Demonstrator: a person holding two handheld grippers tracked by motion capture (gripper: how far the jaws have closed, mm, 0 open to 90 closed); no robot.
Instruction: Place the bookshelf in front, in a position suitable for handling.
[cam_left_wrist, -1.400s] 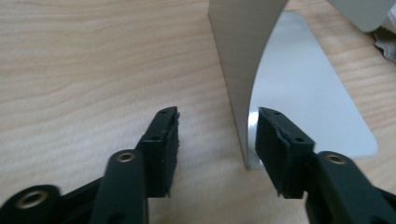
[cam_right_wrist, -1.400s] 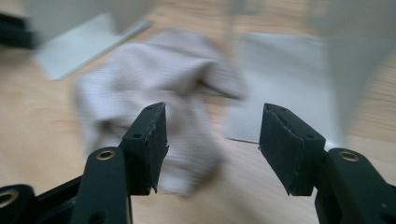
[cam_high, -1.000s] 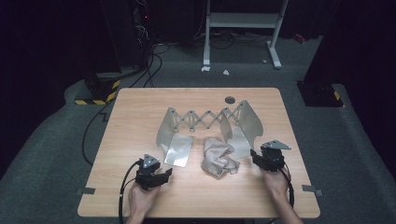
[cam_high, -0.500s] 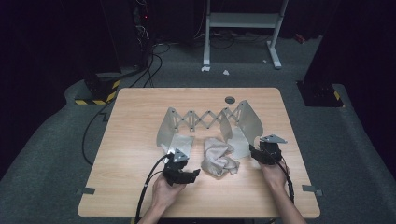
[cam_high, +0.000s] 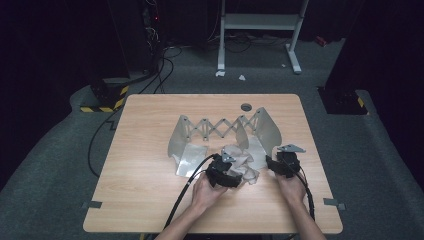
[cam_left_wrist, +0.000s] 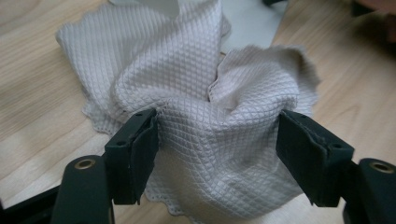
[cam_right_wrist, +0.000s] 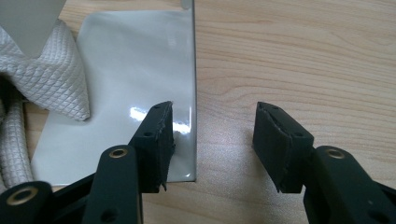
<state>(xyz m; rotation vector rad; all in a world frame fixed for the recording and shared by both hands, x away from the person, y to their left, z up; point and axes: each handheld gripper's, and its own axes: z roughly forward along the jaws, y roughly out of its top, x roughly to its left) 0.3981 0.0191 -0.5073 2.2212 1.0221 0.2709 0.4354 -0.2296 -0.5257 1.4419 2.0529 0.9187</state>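
Cloth (cam_left_wrist: 210, 126), white, waffle-weave, crumpled on the desk (cam_high: 150, 200) in front of the folding metal rack (cam_high: 220, 127), lying partly over the rack's flat base plates. My left tool (cam_high: 231, 174) sits at the cloth's near edge; its jaws have just been opening and now stand apart with a bunched fold between them, the pads flanking it without pressing. My right tool (cam_right_wrist: 212, 140) is released, jaws spread over the edge of the right-hand plate (cam_right_wrist: 135, 70), nothing gripped, just right of the cloth.
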